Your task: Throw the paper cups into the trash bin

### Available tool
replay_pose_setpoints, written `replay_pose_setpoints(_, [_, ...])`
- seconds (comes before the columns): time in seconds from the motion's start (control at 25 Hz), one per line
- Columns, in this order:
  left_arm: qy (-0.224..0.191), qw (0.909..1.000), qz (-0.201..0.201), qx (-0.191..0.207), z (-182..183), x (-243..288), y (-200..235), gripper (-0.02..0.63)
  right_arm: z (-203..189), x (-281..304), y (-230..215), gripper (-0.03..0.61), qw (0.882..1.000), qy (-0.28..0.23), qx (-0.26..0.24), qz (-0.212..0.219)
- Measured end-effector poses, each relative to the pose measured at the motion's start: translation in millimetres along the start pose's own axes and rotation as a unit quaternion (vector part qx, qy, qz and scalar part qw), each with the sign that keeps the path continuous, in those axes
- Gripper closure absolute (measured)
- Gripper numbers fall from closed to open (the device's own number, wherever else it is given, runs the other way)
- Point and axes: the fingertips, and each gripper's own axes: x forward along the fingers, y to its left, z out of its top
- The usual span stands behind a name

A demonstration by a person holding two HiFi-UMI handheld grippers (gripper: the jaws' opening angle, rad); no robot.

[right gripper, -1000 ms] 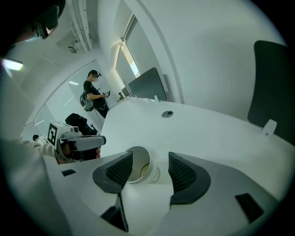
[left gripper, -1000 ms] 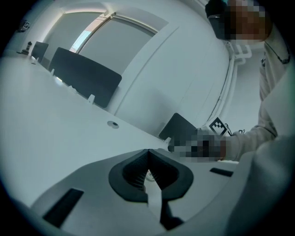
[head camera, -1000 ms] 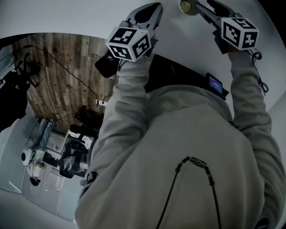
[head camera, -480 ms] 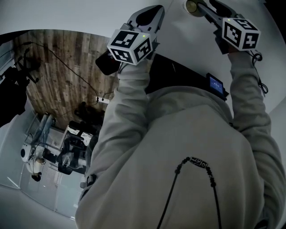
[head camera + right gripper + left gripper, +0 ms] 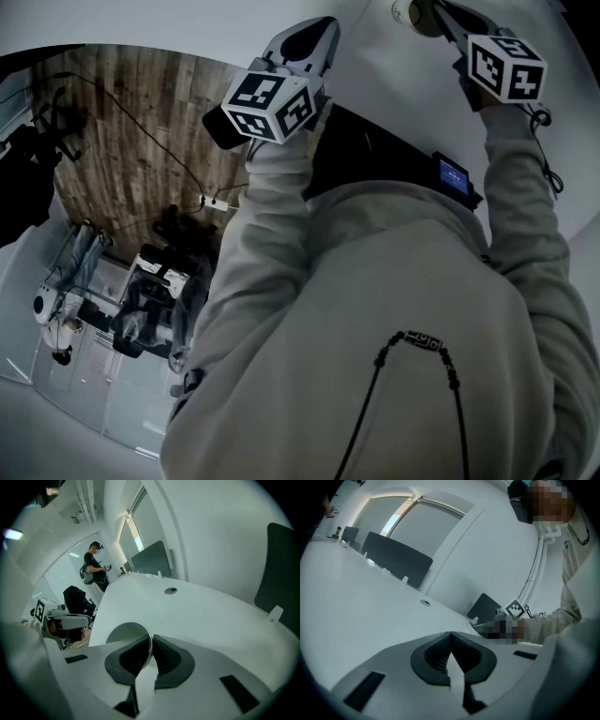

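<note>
On the white table (image 5: 211, 616) the right gripper (image 5: 151, 639) has just been closing its jaws, and they now pinch the near wall of the paper cup (image 5: 125, 634). The cup's open mouth lies just left of the jaws. The left gripper (image 5: 450, 634) is pressed together on nothing, apart from the cup, and no view shows the trash bin.

Smooth matt white counter (image 5: 201, 616), thin white paper cup (image 5: 123, 637), ribbed dark pads (image 5: 168, 660) of the right hand-held gripper (image 5: 151, 641), possibly rubber, grained wood plank floor (image 5: 122, 131), soft grey cloth sleeve (image 5: 272, 225).
</note>
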Motion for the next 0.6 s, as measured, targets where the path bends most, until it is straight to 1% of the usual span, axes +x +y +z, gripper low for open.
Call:
replay_pose_setpoints(0.16, [-0.004, 1.0000, 0.004, -0.001, 1, -3, 1, 0.612, 6, -2, 3, 0.534, 1.000, -0.007, -0.001, 0.003])
replay_pose_setpoints(0.36, [-0.003, 1.0000, 0.001, 0.009, -7, 0, -9, 0.612, -3, -7, 4, 0.534, 1.000, -0.010, -0.008, 0.018])
replay_pose_setpoints(0.6, [-0.015, 0.9996, 0.004, 0.023, 5, -15, -15, 0.612, 2, -24, 13, 0.534, 0.999, -0.023, -0.011, 0.019])
